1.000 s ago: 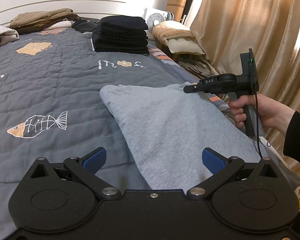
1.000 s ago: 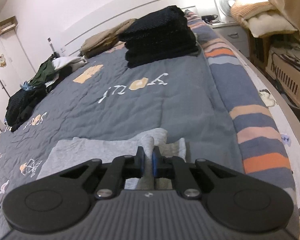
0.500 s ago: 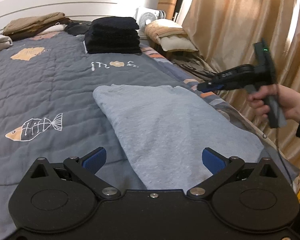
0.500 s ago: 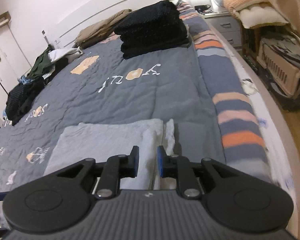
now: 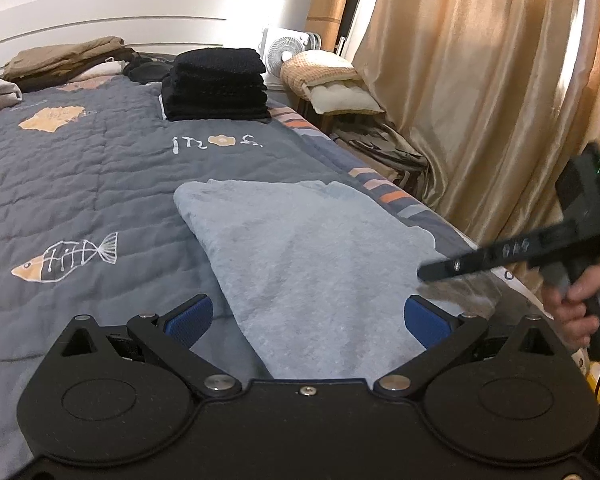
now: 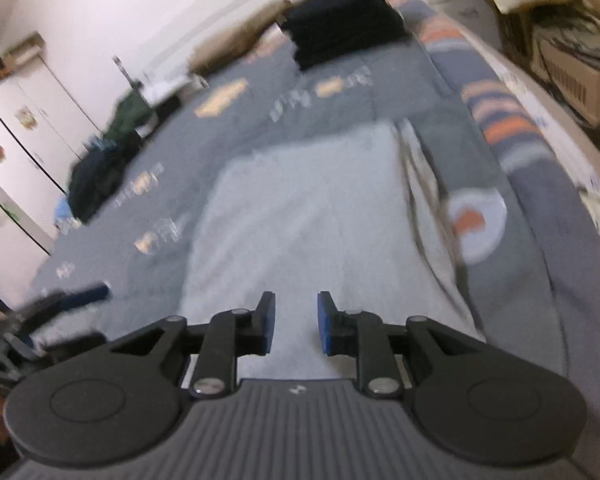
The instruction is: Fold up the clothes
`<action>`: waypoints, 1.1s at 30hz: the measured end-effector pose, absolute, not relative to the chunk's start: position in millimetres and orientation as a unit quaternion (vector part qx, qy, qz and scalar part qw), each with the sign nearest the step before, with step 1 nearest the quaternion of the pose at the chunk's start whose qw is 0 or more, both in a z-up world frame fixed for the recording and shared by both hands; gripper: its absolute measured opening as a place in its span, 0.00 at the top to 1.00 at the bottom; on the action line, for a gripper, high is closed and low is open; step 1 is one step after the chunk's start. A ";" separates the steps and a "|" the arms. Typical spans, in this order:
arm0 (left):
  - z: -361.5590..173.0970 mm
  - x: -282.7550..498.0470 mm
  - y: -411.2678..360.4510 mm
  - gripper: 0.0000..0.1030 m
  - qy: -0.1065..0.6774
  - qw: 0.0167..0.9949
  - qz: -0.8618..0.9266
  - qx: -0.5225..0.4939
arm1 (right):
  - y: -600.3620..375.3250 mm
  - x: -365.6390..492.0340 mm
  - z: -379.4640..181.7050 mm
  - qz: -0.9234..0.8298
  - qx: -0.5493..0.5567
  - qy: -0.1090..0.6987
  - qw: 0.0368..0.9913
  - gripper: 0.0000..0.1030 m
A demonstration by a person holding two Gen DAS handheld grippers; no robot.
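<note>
A light grey folded garment lies flat on the grey quilted bed, near the bed's right edge. My left gripper hovers over its near end, open wide, with nothing between the blue pads. In the right wrist view, which is blurred, the same garment fills the middle. My right gripper is above it; its jaws are opening and nothing is between them. A hand holds that right gripper at the garment's right side.
A stack of black folded clothes stands at the far end, with brown clothes behind it. Beyond the bed's striped right edge are a fan, cushions and a curtain. Dark clothes lie along the left.
My right gripper has let go of the garment's far right edge, opened, and pulled back toward the near end. The garment's edge now lies flat. The left gripper has stayed open.
</note>
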State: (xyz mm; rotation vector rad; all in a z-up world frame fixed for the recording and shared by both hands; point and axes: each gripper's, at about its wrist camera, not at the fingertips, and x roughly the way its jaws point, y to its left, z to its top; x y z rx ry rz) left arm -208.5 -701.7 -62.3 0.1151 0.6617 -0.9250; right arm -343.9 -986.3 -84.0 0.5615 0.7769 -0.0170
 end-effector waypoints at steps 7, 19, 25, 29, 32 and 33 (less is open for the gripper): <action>-63.7 -208.3 -699.8 0.00 0.324 0.836 -0.442 0.030 | -1014.7 -395.5 -102.6 -0.044 0.311 0.391 0.865 0.80; -110.6 -210.2 -738.8 0.00 0.444 0.730 -0.515 -0.075 | -1021.1 -412.0 -110.8 -0.051 0.321 0.391 0.861 0.83; -132.0 -213.2 -736.0 0.01 0.502 0.690 -0.518 -0.063 | -1025.2 -413.3 -113.7 -0.045 0.325 0.393 0.859 0.84; -126.9 -220.8 -731.1 0.01 0.502 0.677 -0.534 -0.064 | -1028.6 -416.5 -109.7 -0.048 0.340 0.395 0.852 0.84; -109.5 -215.6 -721.3 0.00 0.475 0.679 -0.552 -0.093 | -1027.4 -423.7 -94.1 -0.054 0.328 0.384 0.862 0.82; -102.9 -210.2 -716.9 0.00 0.463 0.681 -0.555 -0.114 | -1028.6 -426.8 -88.4 -0.053 0.331 0.370 0.866 0.81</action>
